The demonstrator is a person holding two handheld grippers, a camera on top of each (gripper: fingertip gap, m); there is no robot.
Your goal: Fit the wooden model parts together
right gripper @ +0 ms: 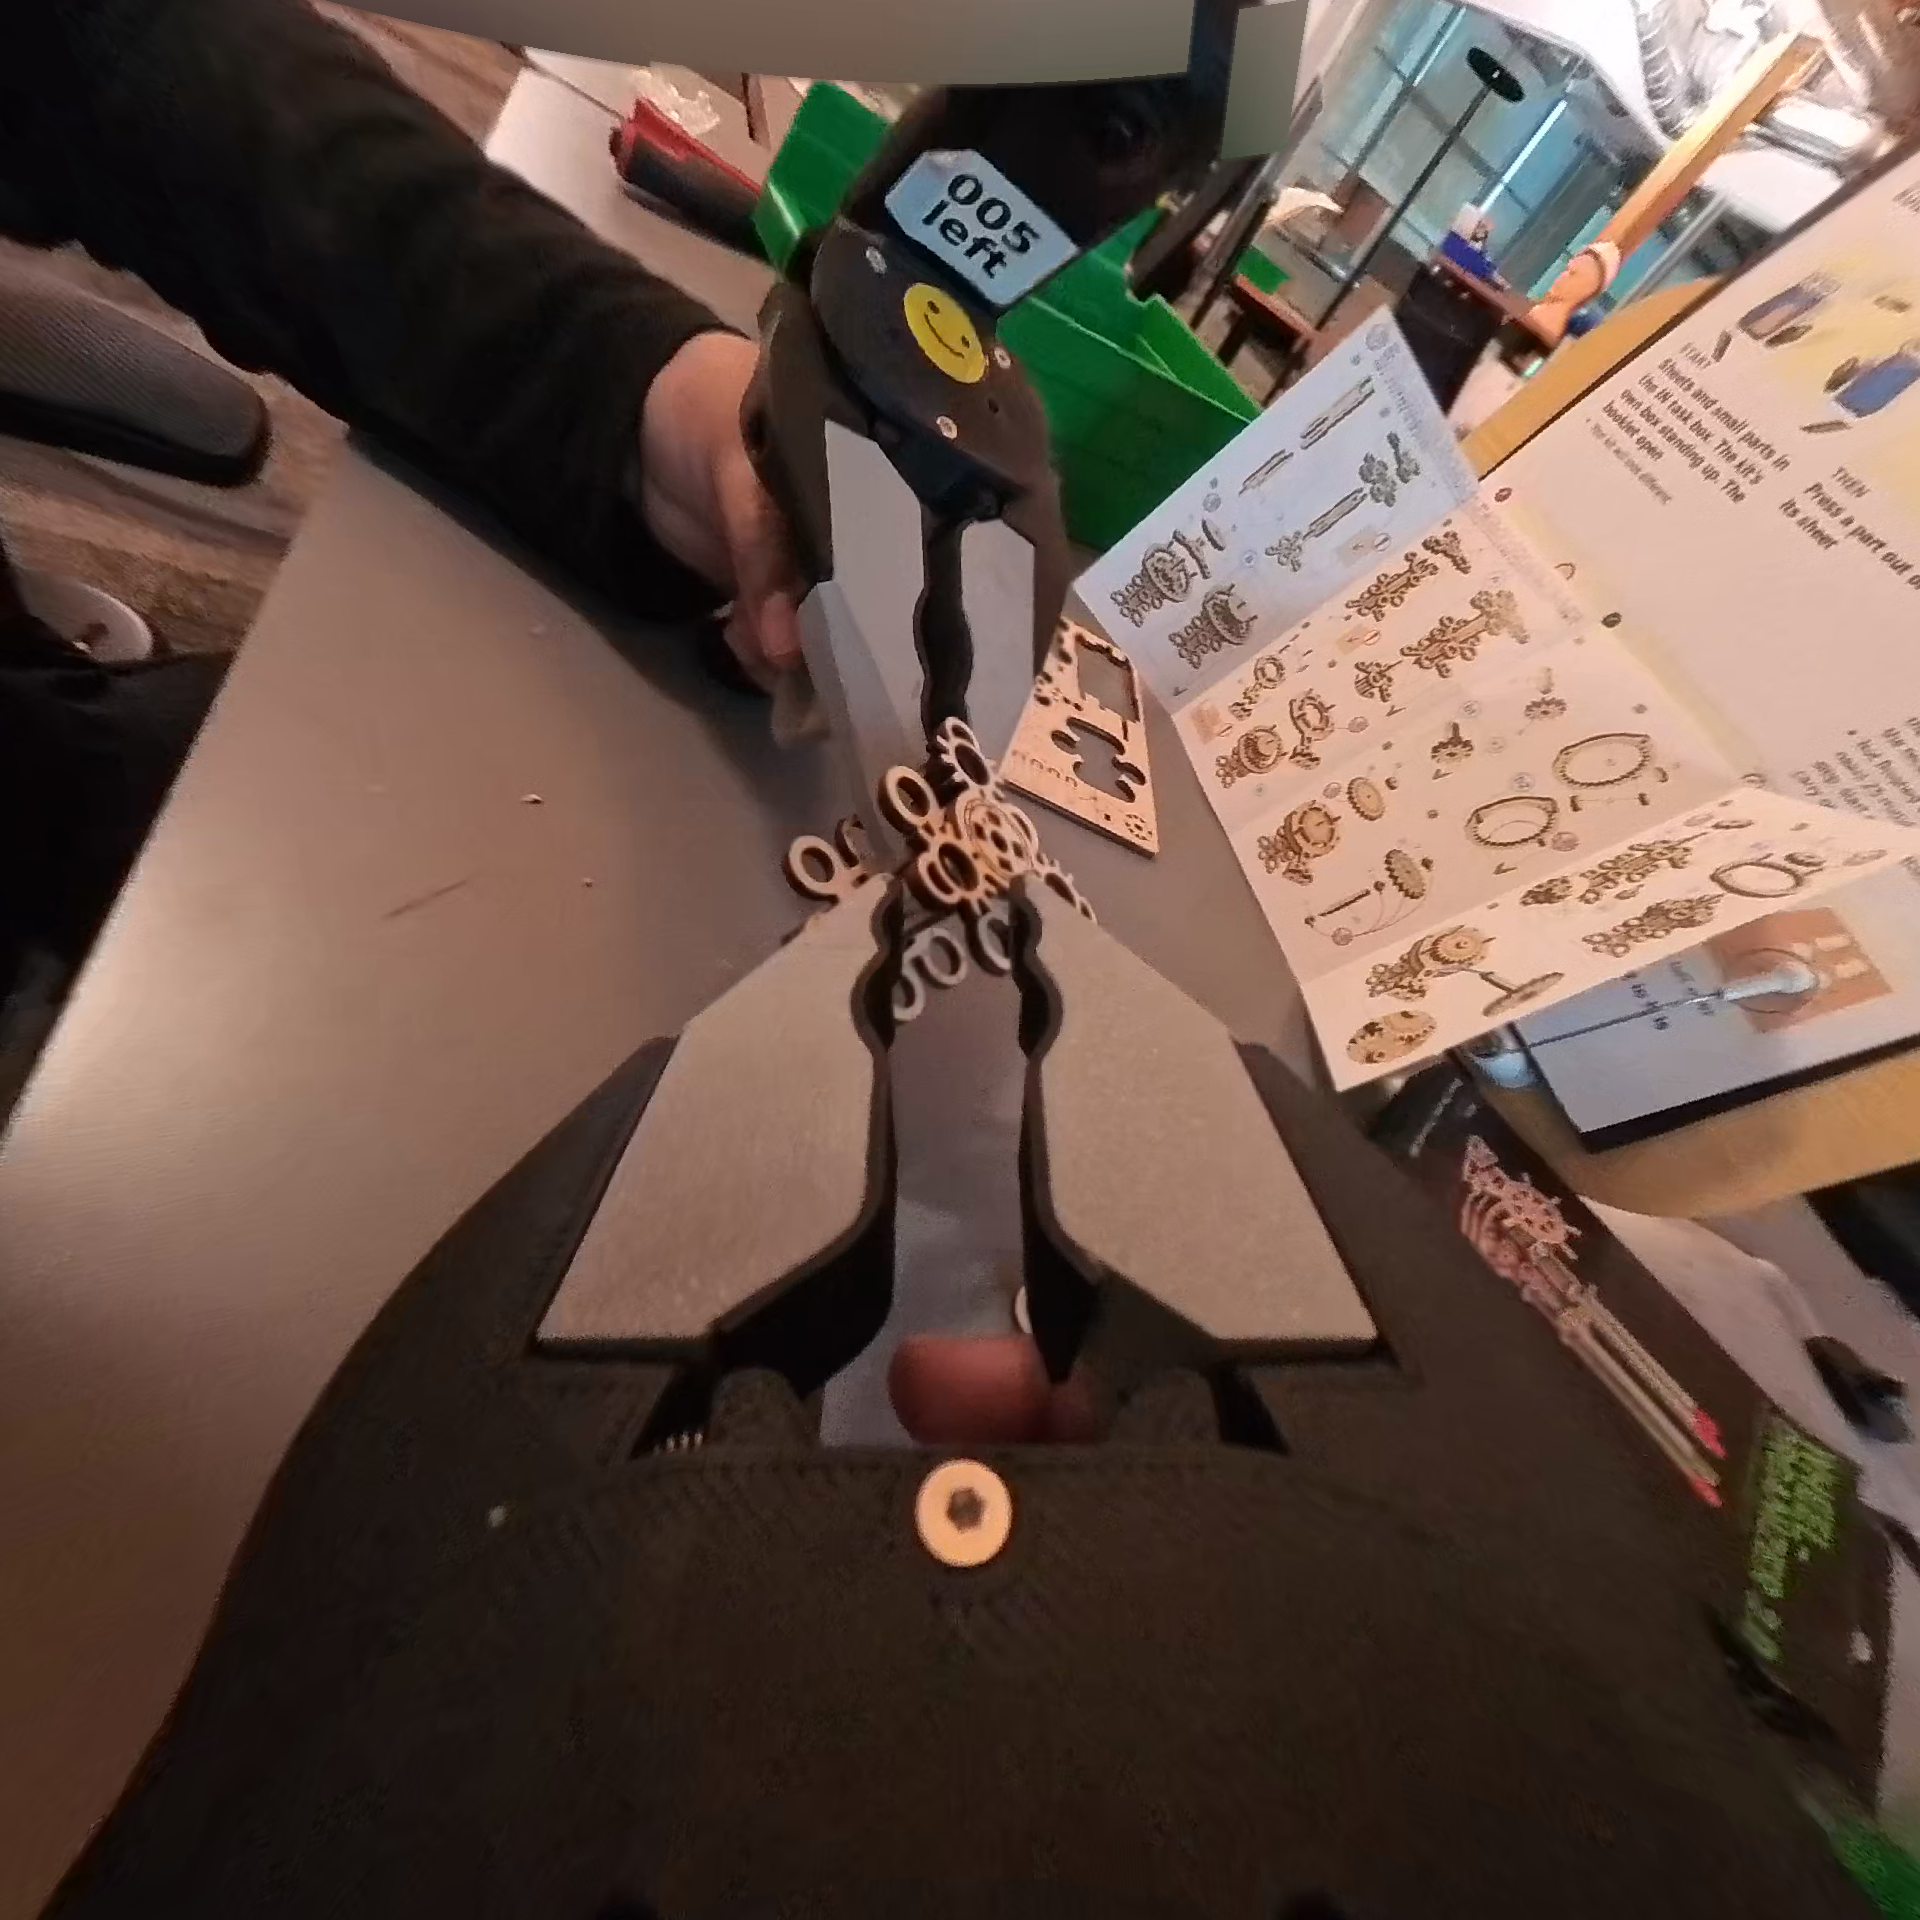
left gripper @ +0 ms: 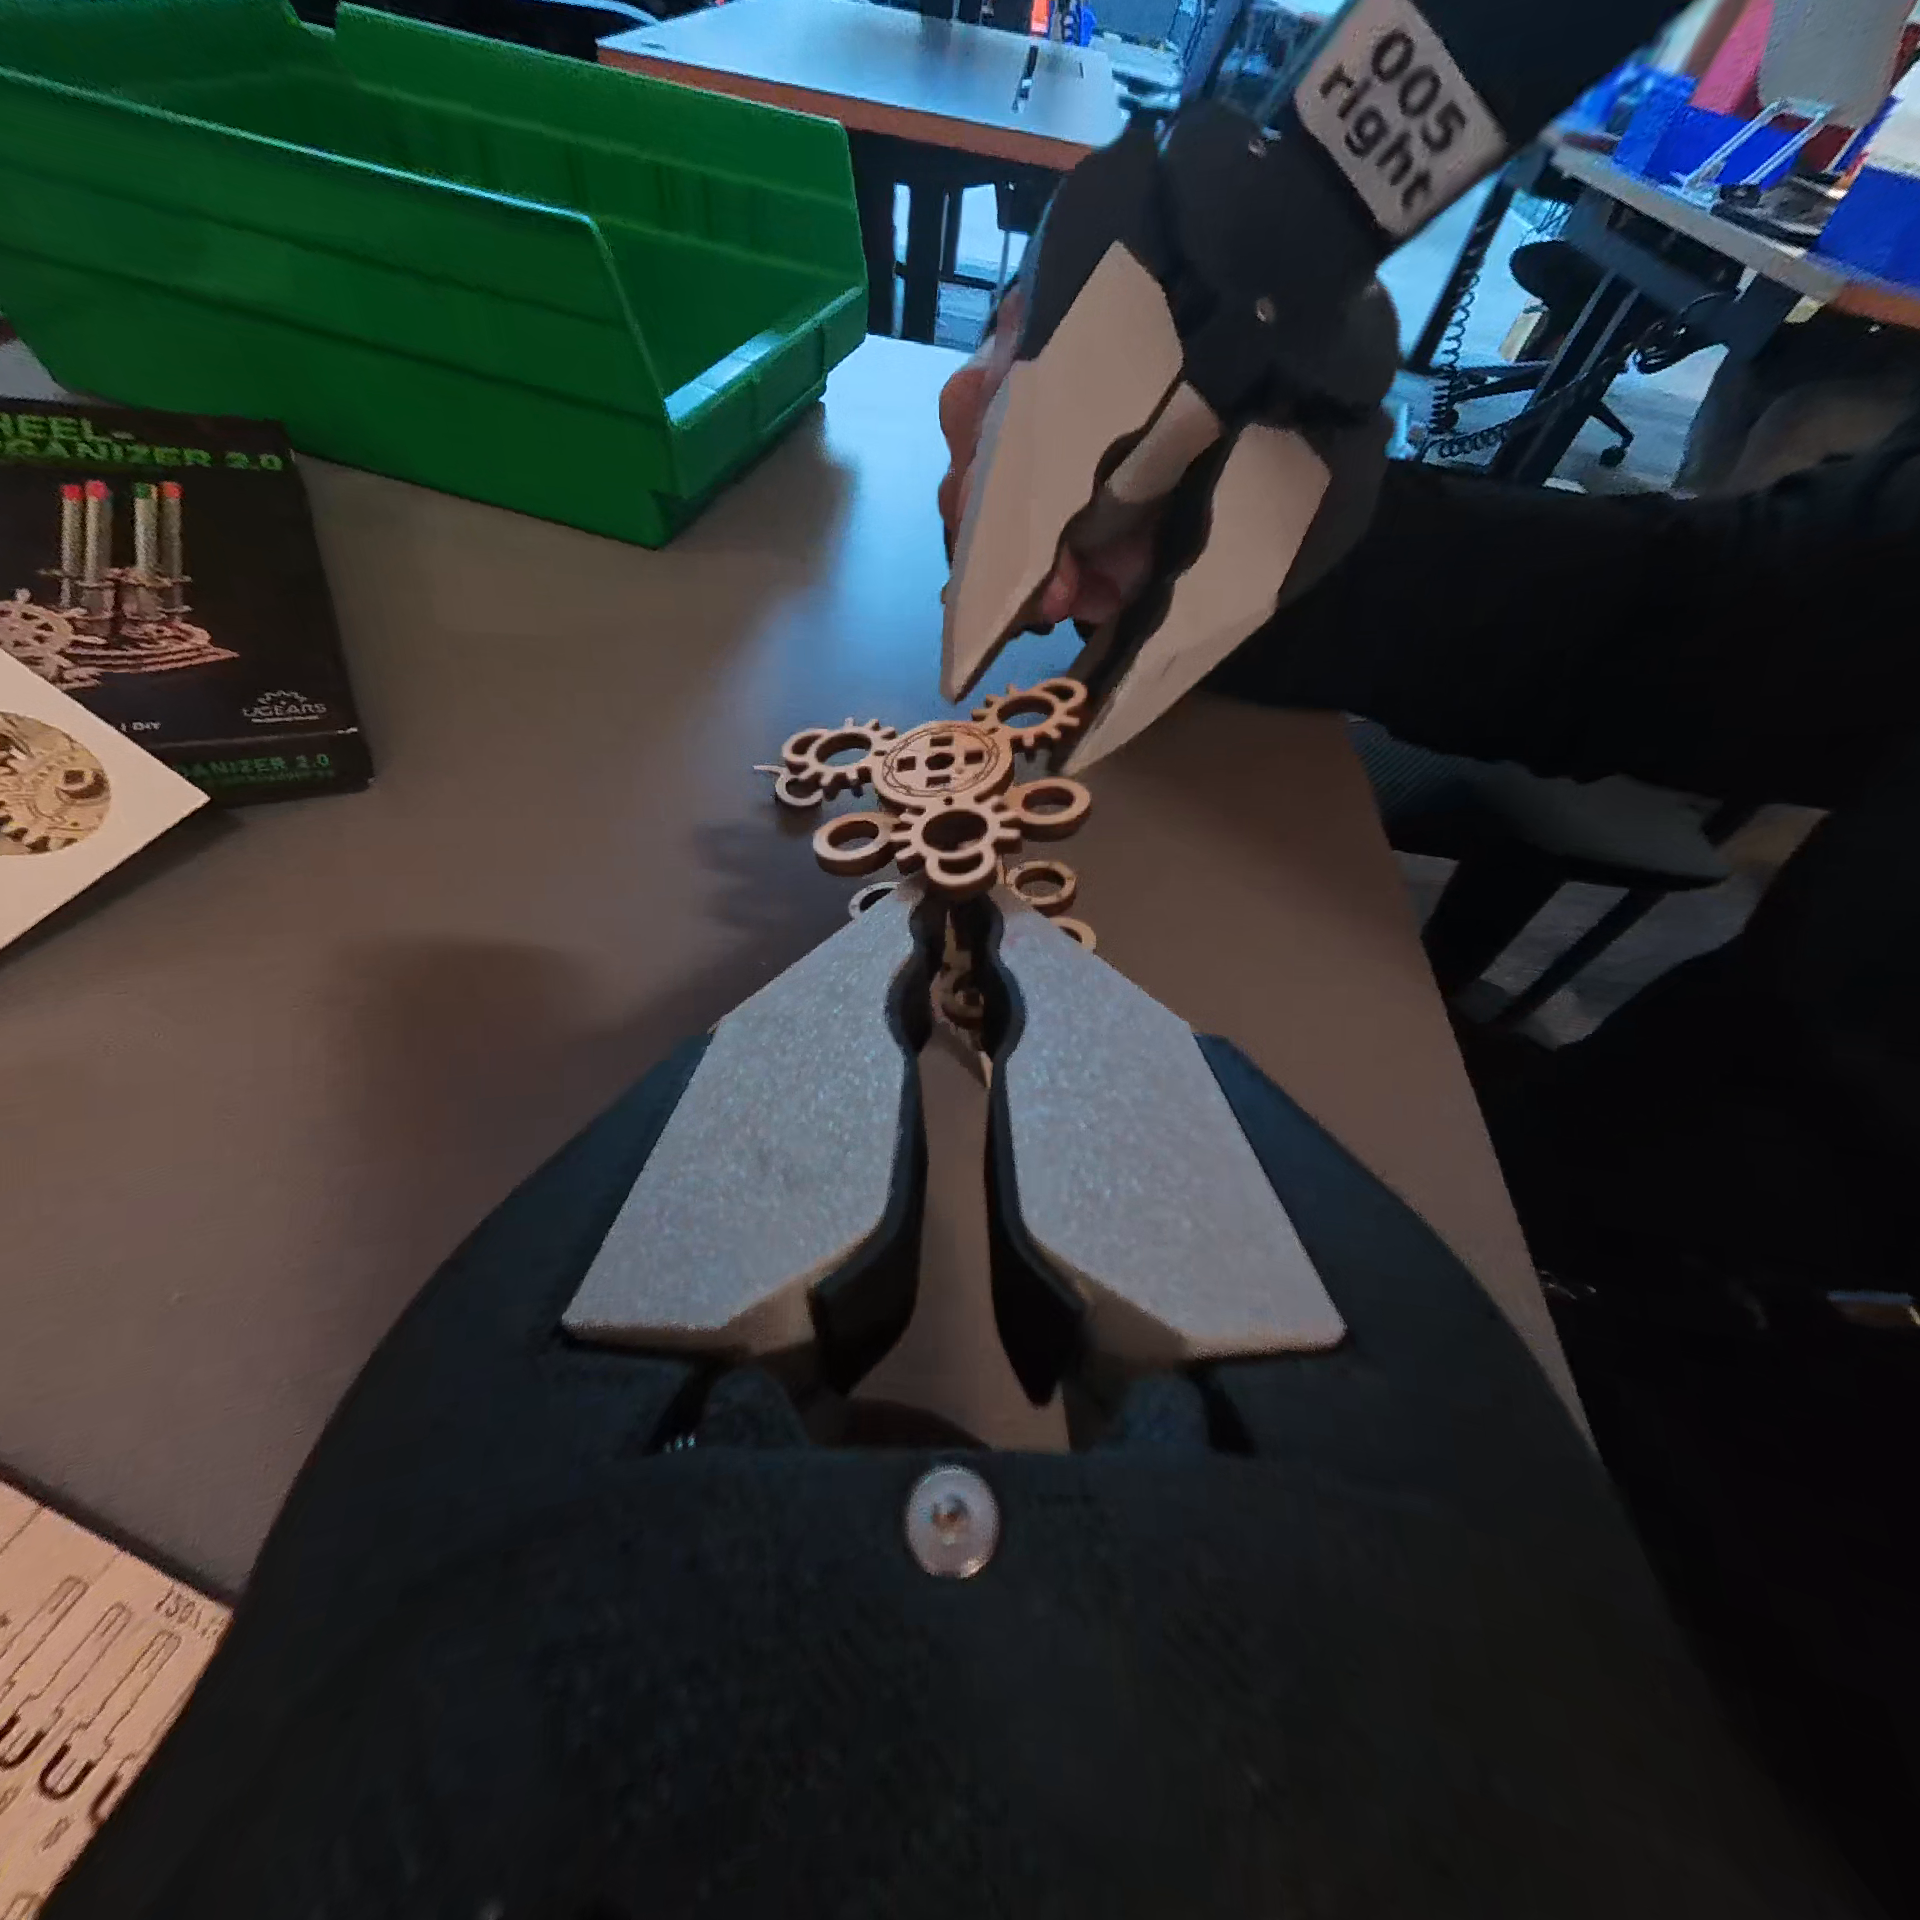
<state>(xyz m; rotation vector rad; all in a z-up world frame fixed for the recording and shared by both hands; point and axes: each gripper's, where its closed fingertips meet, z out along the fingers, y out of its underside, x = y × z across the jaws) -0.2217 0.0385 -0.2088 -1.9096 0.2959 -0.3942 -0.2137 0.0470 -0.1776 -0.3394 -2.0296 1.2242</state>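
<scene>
A wooden model (left gripper: 940, 805) of toothed rings around a round hub hangs just above the grey table (left gripper: 468, 1039). My left gripper (left gripper: 956, 920) is shut on its lower stem and holds it up. My right gripper (left gripper: 1023, 727) comes in from the upper right, jaws apart, straddling one toothed ring (left gripper: 1029, 712) at the model's far side. In the right wrist view the model (right gripper: 951, 842) sits between the tips of my right gripper (right gripper: 951, 899), with the left gripper (right gripper: 951, 717) gripping it from behind. A person's hand (right gripper: 717, 520) holds the left gripper.
A green bin (left gripper: 436, 260) stands at the back left. The dark kit box (left gripper: 177, 603) and a white card (left gripper: 62, 800) lie at the left. An open instruction booklet (right gripper: 1455, 779) and a punched wooden sheet (right gripper: 1091, 758) lie beside the model. The table edge (left gripper: 1455, 1039) runs close on the right. Less than 4 cm separates the two grippers' tips. Both grippers' tips are roughly 20 cm from the white card (left gripper: 62, 800). My right wrist view (right gripper: 1345, 1056) looks at it from another angle.
</scene>
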